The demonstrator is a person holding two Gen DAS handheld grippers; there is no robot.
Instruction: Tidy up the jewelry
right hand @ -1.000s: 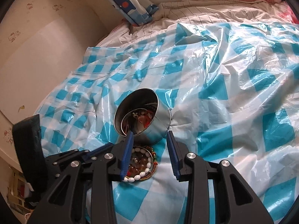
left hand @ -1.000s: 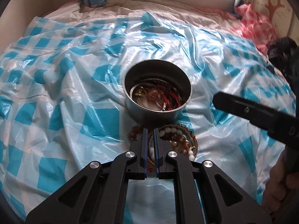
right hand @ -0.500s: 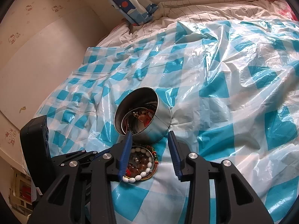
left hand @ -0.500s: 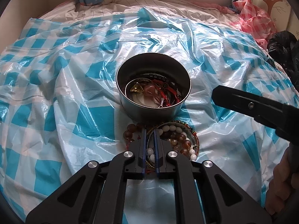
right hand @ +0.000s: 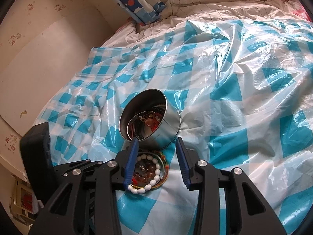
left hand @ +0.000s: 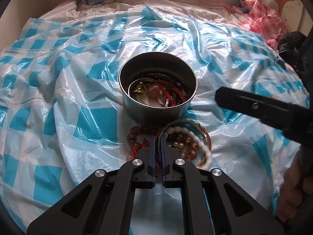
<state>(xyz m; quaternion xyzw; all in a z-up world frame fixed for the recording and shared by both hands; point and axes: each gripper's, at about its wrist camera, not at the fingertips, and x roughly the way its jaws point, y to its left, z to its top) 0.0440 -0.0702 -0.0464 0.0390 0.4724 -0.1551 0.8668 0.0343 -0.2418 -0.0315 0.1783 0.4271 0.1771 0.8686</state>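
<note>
My left claw (left hand: 158,140) hides the middle of the bracelet pile (left hand: 182,143), so I cannot count the loops surely; I make out one white bead bracelet (right hand: 148,173), at least two strands of brown and amber beads, one thin metal bangle and one woven coloured band, all overlapping. The left claw's pads are pressed together, and the bangle's edge runs into the slit between them, but whether they truly pinch it I cannot tell, since the fingers cover the contact. The pile lies on the blue-and-white checked plastic sheet (left hand: 64,101) spread over the bed, just in front of one round metal tin (left hand: 158,101), touching or nearly touching its wall.

Inside the tin the jewelry is a tangle: one yellow triangular stone, one pinkish stone, red cord and a silver ring or two; the rest is too dark to sort out. From the right wrist view the tin (right hand: 156,125) looks tipped, though that may be the lens.

My right claw (right hand: 156,160) stands apart, its two blue pads empty, the left pad over the edge of the pile, the right pad over bare sheet. My right hand (left hand: 291,186) is cut off at the frame edge.

One patterned pillow (right hand: 135,2) and one red checked bag (left hand: 266,17) lie far back
</note>
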